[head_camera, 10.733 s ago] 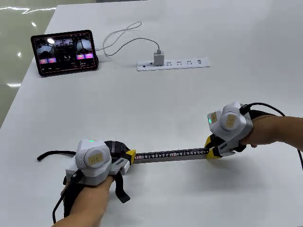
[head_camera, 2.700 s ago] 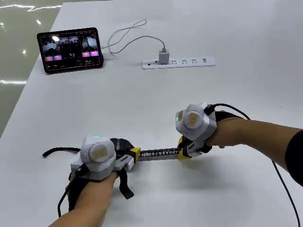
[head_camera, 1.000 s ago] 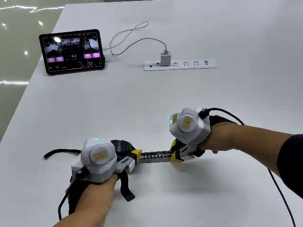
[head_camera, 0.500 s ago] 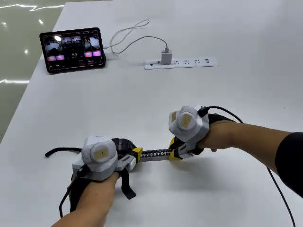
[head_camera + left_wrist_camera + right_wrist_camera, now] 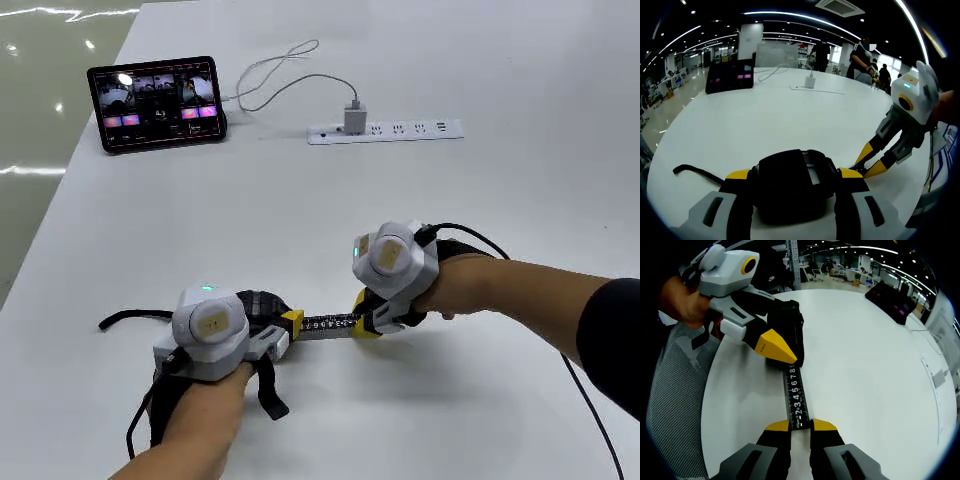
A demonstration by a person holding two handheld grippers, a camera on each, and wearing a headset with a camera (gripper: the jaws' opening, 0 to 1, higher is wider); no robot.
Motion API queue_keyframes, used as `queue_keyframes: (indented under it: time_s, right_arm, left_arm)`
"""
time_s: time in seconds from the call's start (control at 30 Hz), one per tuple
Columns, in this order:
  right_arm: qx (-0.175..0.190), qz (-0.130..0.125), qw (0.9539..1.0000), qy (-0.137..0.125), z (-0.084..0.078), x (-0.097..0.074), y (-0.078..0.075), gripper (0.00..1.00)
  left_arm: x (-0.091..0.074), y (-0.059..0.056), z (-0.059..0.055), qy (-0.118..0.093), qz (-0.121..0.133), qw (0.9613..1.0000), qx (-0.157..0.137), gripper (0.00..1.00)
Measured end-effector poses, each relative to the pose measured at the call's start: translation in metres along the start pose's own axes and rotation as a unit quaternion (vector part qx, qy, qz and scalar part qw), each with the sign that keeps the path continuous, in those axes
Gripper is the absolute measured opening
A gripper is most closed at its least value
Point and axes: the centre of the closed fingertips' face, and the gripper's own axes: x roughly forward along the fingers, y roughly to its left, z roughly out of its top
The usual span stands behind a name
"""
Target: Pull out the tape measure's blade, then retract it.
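Head view: the tape measure lies on the white table (image 5: 300, 210), well apart from the power strip (image 5: 400, 130) and on the person's side of it. Its black case (image 5: 258, 305) sits toward the strip's left end, clamped between the jaws of the left gripper (image 5: 280, 332), one jaw against each side of the case. A short length of blade (image 5: 325, 323) comes out of the case flat on the table and points right, its long axis running about parallel to the power strip's length. The right gripper (image 5: 362, 326) meets the blade's far end, its yellow-tipped jaws drawn close and pinching the tip. In the right gripper view the printed numerals run straight from those jaws to the case.
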Motion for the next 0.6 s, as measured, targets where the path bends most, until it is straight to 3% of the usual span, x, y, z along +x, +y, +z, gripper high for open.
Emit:
queue_keyframes:
  time_s: [0.6]
  right_arm:
    - [0.003,0.001,0.9999,-0.011,0.0082,0.0045,0.0008,0.09]
  left_arm:
    - [0.0005,0.0,0.0013,0.0,-0.002,1.0,-0.004,0.61]
